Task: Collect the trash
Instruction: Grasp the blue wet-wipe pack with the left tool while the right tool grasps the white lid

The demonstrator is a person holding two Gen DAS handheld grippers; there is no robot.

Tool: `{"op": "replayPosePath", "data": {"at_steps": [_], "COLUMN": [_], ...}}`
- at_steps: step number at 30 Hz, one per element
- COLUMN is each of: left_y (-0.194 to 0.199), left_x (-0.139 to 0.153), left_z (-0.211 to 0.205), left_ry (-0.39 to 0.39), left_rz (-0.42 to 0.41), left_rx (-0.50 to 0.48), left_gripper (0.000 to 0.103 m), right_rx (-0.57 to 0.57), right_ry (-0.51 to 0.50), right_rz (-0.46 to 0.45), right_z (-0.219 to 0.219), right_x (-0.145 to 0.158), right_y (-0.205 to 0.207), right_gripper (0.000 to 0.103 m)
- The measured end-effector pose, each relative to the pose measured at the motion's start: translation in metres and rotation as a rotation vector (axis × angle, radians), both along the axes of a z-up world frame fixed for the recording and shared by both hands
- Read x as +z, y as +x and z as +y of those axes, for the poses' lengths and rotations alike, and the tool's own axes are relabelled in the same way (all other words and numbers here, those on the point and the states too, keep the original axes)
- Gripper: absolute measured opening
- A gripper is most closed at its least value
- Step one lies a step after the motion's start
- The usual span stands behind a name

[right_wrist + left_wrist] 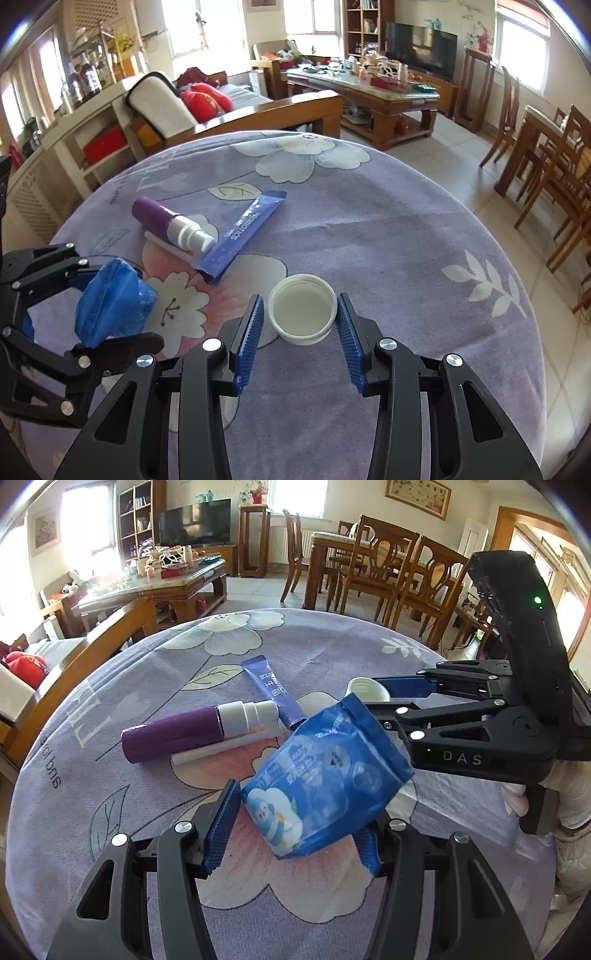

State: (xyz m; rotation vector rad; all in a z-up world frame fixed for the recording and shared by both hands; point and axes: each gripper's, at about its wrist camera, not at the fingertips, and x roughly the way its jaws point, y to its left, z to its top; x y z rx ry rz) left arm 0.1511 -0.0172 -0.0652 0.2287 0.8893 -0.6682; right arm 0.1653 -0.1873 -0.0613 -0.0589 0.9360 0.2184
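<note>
The round table with the purple flowered cloth has lots of bare room at 3 o'clock in the right wrist view. The left claw has its fingers on both sides of the crinkly blue snack bag; whether they pinch it cannot be told. At 10 o'clock the purple spray bottle lies flat, nozzle toward the long purple packet, a white stick beside it. The right claw is open around the white plastic lid.

White stick mostly hidden under purple bottle, blue pouch print perhaps too blurred.
</note>
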Motion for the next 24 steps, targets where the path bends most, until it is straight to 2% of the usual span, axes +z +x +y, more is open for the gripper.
{"op": "replayPosePath", "data": {"at_steps": [10, 12, 14, 20, 24], "left_y": [-0.002, -0.002, -0.001, -0.001, -0.001], "left_x": [0.002, 0.002, 0.003, 0.003, 0.003], "left_z": [0.000, 0.000, 0.001, 0.002, 0.006], "left_ry": [-0.014, -0.016, -0.027, -0.043, -0.072], "left_rz": [0.005, 0.004, 0.008, 0.017, 0.033], "left_rx": [-0.012, -0.015, -0.014, -0.020, -0.027], "left_gripper": [0.055, 0.050, 0.041, 0.028, 0.026], "right_rx": [-0.005, -0.006, -0.008, -0.015, -0.021], "right_ry": [0.016, 0.019, 0.024, 0.040, 0.059], "right_rz": [-0.012, -0.013, -0.014, -0.015, -0.012], "right_z": [-0.003, -0.004, -0.004, -0.005, -0.007], "right_x": [0.001, 0.001, 0.001, 0.002, 0.004], "right_y": [-0.002, -0.003, -0.004, -0.007, -0.012], "right_gripper": [0.037, 0.037, 0.037, 0.037, 0.037]}}
